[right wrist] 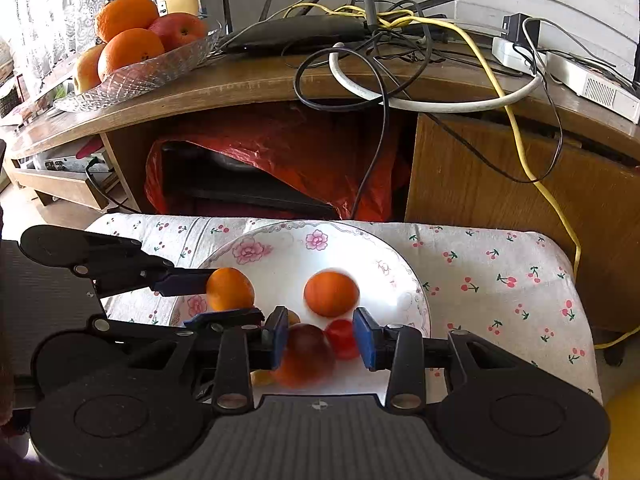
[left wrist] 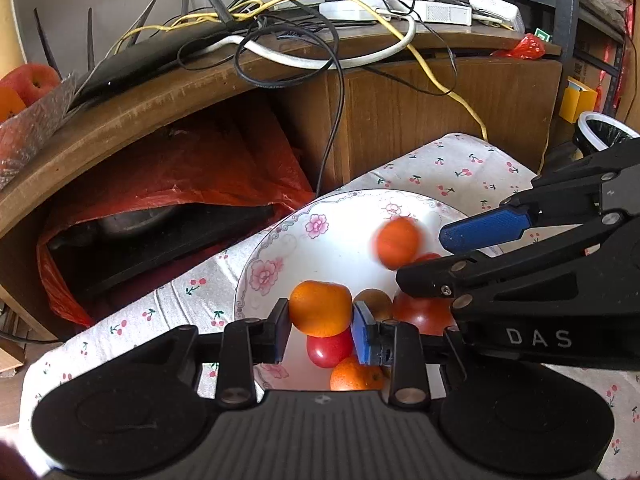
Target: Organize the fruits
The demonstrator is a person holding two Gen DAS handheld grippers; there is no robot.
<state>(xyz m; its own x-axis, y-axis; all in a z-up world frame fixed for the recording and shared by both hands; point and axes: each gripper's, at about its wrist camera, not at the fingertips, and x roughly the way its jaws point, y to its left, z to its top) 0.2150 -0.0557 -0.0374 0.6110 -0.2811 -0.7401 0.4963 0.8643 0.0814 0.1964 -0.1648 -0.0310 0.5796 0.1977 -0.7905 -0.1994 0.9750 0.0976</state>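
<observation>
A white plate with pink flowers lies on a cherry-print cloth and holds several fruits. My left gripper is shut on a small orange, just above the plate's left part. My right gripper stands open over the plate's near side. Below its jaws lie a dark red fruit and a small red tomato. A second orange shows blurred on the plate, ahead of the right fingers.
A glass bowl with oranges and an apple stands on the wooden cabinet behind. Tangled cables and a router cover the cabinet top. A red plastic bag fills the shelf below. The cloth extends to the right.
</observation>
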